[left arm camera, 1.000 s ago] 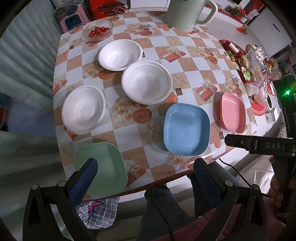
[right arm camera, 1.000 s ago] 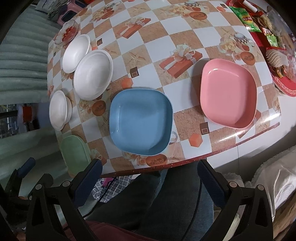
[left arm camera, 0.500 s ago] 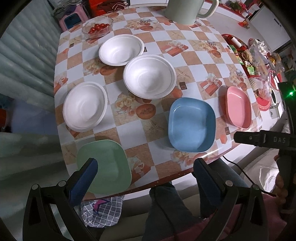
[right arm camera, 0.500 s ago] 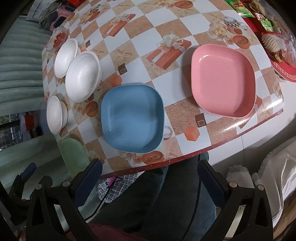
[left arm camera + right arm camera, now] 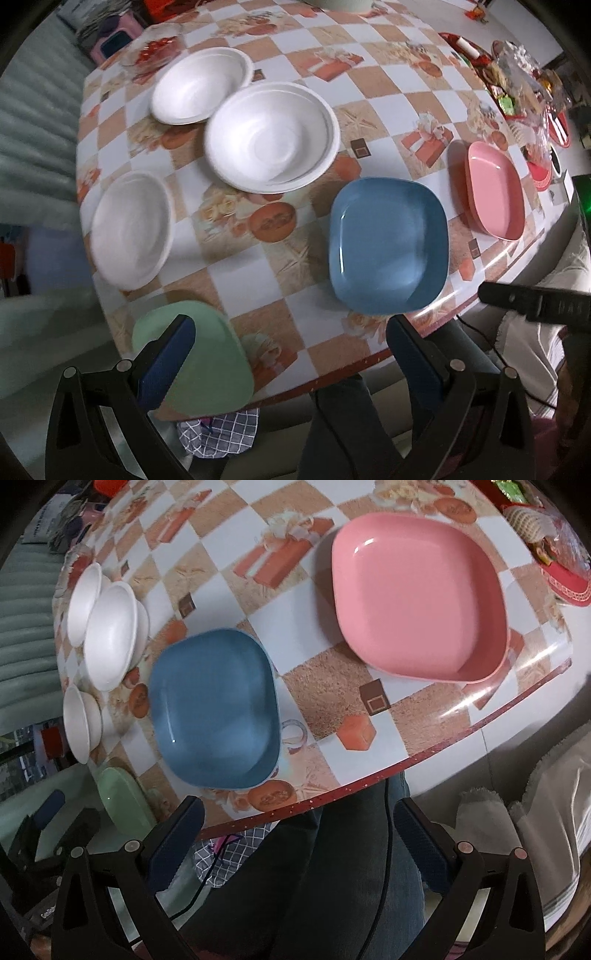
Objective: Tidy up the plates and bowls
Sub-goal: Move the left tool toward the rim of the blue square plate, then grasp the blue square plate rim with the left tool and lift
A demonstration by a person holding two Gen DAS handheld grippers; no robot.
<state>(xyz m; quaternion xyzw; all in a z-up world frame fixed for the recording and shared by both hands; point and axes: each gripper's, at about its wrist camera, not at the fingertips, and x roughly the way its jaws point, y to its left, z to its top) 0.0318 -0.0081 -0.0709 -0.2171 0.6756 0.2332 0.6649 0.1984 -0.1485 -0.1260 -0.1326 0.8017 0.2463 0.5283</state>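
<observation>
Three white bowls lie on the checked table: a far one (image 5: 199, 86), a middle one (image 5: 271, 136) and a left one (image 5: 131, 229). A green plate (image 5: 214, 365), a blue plate (image 5: 388, 245) and a pink plate (image 5: 495, 190) lie along the near edge. My left gripper (image 5: 288, 354) is open and empty, above the near edge between the green and blue plates. My right gripper (image 5: 299, 834) is open and empty, just off the table edge; the blue plate (image 5: 214, 712) and pink plate (image 5: 417, 605) lie ahead of it.
A glass bowl of red tomatoes (image 5: 155, 50) stands at the far left corner. Snack packets and red containers (image 5: 524, 85) crowd the far right. The person's legs (image 5: 332, 878) are under the near edge. The right gripper's body (image 5: 535, 302) shows at right.
Both grippers have moved closer to the table and lower. The plates and bowls now fill more of each view. Nothing on the table has moved.
</observation>
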